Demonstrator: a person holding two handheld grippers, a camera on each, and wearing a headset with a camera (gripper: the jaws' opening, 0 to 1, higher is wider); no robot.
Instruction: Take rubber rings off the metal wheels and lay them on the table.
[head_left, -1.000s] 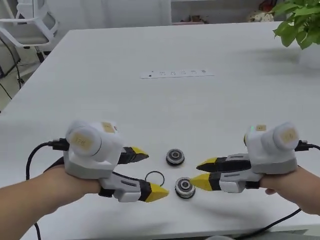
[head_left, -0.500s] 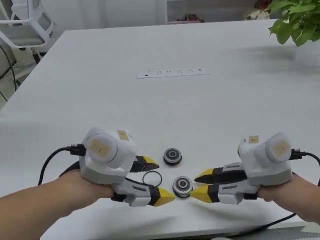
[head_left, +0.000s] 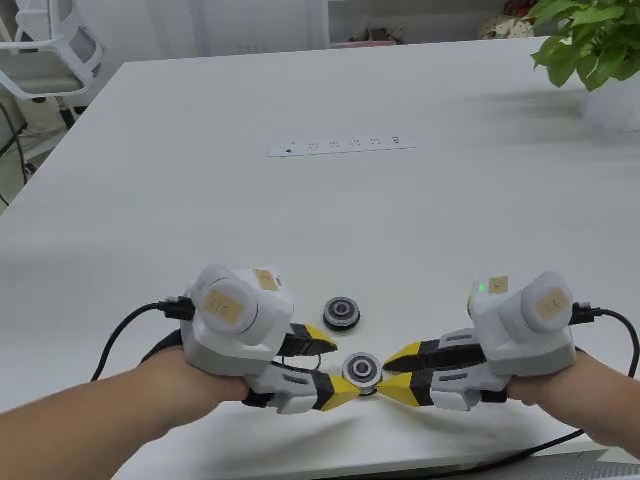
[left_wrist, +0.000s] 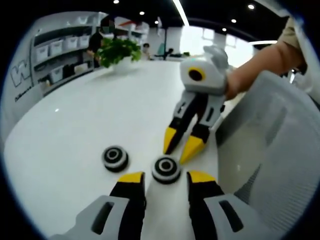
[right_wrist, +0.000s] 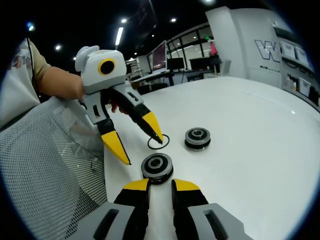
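Note:
Two metal wheels with black rubber rims lie near the table's front edge: a near wheel (head_left: 361, 370) (left_wrist: 166, 169) (right_wrist: 157, 166) and a far wheel (head_left: 341, 311) (left_wrist: 115, 158) (right_wrist: 198, 138). One loose black ring (right_wrist: 158, 141) lies flat beside them. My left gripper (head_left: 330, 362) (left_wrist: 166, 176) is open, its yellow tips at either side of the near wheel's left edge. From the other side, my right gripper (head_left: 393, 371) (right_wrist: 161, 185) points at the same wheel, open with a narrow gap, tips just short of it. Neither holds anything.
A white power strip (head_left: 340, 145) lies mid-table. A potted plant (head_left: 585, 40) stands at the far right corner, and an office chair (head_left: 45, 50) at the far left. Cables trail from both grippers over the table's front edge (head_left: 300, 465).
Both grippers have closed in on the near wheel from left and right, until their tips nearly meet around it. Wheels and ring stay put.

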